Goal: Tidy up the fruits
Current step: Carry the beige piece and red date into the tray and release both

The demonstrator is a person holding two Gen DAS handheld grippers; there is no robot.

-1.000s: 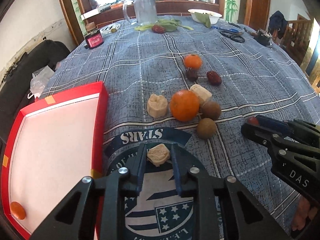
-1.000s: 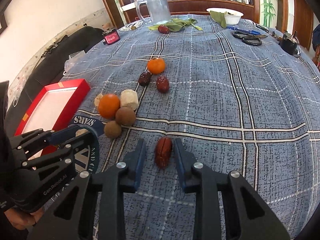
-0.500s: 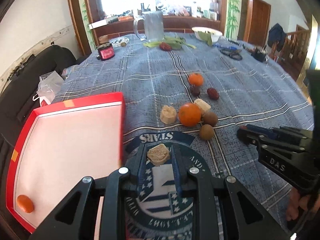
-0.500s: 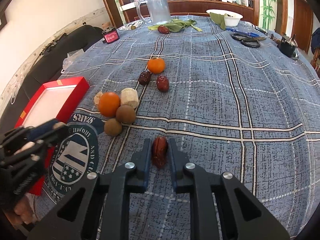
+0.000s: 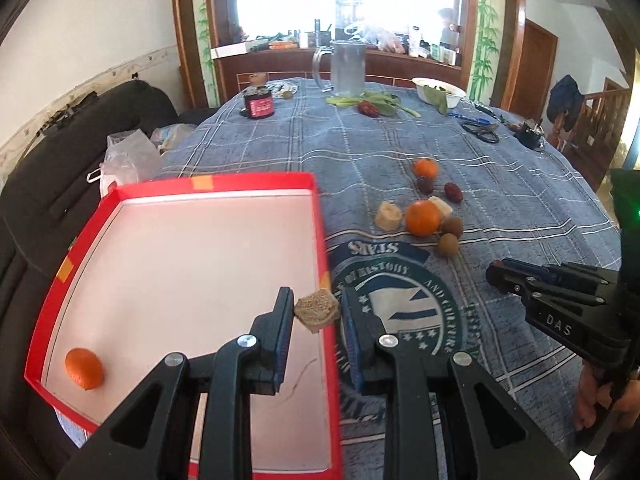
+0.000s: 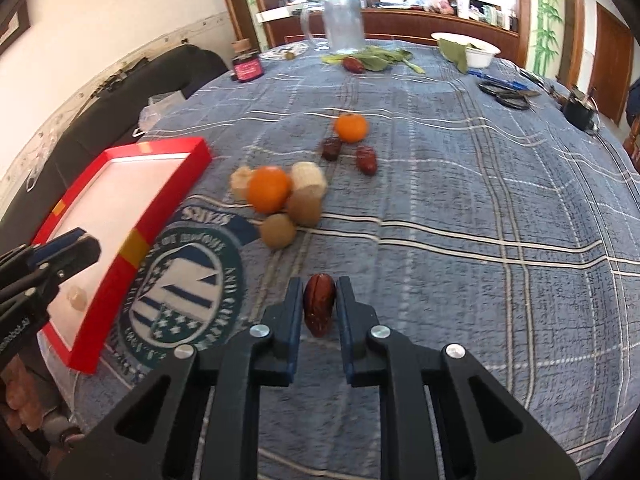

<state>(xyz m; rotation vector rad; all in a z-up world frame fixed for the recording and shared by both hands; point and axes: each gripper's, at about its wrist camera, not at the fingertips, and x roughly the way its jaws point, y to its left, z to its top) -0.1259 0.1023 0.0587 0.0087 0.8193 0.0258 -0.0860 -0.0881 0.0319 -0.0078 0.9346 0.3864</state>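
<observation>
The left gripper (image 5: 317, 312) pinched a beige cake (image 5: 318, 310) over the red tray (image 5: 256, 181)'s right rim; crumbly-looking, it probably wanted a light hold across its flat sides. The right gripper (image 6: 319, 305) had closed on a red date (image 6: 319, 308), small, light and likely firm, near the table (image 6: 480, 208)'s front edge. Farther in, oranges, kiwis and dates lay clustered.

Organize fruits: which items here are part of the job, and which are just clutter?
Job: red tray, small orange in it, beige cake, red date, large orange, two brown fruits.
Clutter: glass pitcher, scissors, white bowl.
</observation>
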